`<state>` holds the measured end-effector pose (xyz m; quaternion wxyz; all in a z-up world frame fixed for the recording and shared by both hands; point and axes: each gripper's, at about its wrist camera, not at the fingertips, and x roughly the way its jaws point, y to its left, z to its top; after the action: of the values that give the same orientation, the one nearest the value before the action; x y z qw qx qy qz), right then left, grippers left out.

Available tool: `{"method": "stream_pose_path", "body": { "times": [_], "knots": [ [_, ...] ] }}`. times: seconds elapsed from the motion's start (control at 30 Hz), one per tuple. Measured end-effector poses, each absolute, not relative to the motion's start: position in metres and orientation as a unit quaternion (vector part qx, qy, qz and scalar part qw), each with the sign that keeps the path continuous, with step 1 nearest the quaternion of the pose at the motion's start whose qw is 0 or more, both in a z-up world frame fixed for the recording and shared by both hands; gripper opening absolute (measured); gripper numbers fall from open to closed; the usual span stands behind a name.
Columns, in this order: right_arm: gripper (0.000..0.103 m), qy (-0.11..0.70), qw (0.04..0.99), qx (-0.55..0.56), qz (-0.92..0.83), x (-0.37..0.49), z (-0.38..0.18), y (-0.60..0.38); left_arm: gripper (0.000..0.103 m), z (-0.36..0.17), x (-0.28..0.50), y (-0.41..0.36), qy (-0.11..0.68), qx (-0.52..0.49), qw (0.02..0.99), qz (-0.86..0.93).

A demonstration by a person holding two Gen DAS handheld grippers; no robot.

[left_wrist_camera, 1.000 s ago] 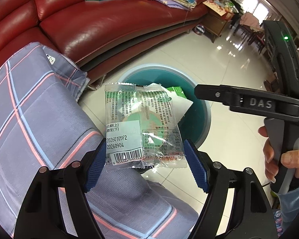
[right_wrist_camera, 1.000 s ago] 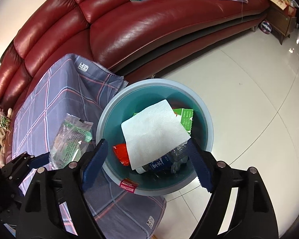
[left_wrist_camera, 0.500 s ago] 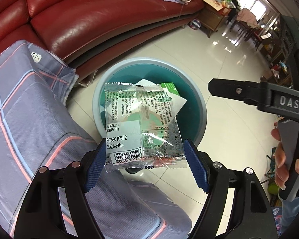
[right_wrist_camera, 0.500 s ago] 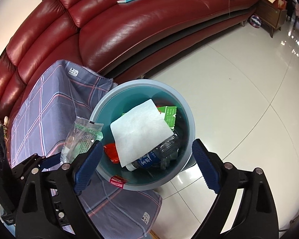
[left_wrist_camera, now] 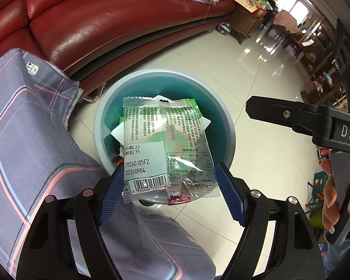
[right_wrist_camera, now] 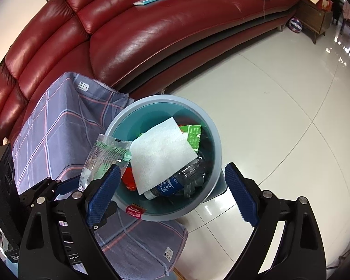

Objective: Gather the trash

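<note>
Drop step in hand: left gripper [left_wrist_camera: 169, 182] pinching wrapper [left_wrist_camera: 165, 149] over bin [left_wrist_camera: 224, 116] near rim, jaws just easing apart; right gripper [right_wrist_camera: 171, 193] spread, empty; next: widen & let fall.

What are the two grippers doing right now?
Left gripper: holding the wrapper over the bin, jaws just easing wider.
Right gripper: open, empty.
</note>
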<state>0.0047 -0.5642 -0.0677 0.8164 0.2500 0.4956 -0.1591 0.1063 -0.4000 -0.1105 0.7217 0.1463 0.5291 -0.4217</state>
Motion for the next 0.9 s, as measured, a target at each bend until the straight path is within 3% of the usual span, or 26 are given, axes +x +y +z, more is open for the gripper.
{"method": "stream_pose_path", "body": {
  "times": [0.03,0.1,0.13,0.6,0.9],
  "knots": [
    [0.087,0.496,0.815,0.251,-0.161,0.004,-0.068,-0.565,0.082,-0.109,0.106,-0.401,0.527,0.148,0.724,-0.421],
    [0.087,0.497,0.814,0.252,-0.163,0.003,-0.069,-0.567,0.096,-0.107,0.104,-0.403,0.523,0.153,0.728,-0.416],
    [0.087,0.497,0.814,0.252,-0.165,0.003,-0.069,-0.568,0.099,-0.106,0.103,-0.404,0.518,0.156,0.733,-0.412],
    [0.096,0.498,0.815,0.246,-0.163,0.002,-0.063,-0.559,0.099,-0.102,0.102,-0.386,0.517,0.172,0.752,-0.371],
    [0.096,0.493,0.822,0.237,-0.158,-0.006,-0.052,-0.541,0.099,-0.076,0.102,-0.343,0.511,0.145,0.775,-0.342]
  ]
}}
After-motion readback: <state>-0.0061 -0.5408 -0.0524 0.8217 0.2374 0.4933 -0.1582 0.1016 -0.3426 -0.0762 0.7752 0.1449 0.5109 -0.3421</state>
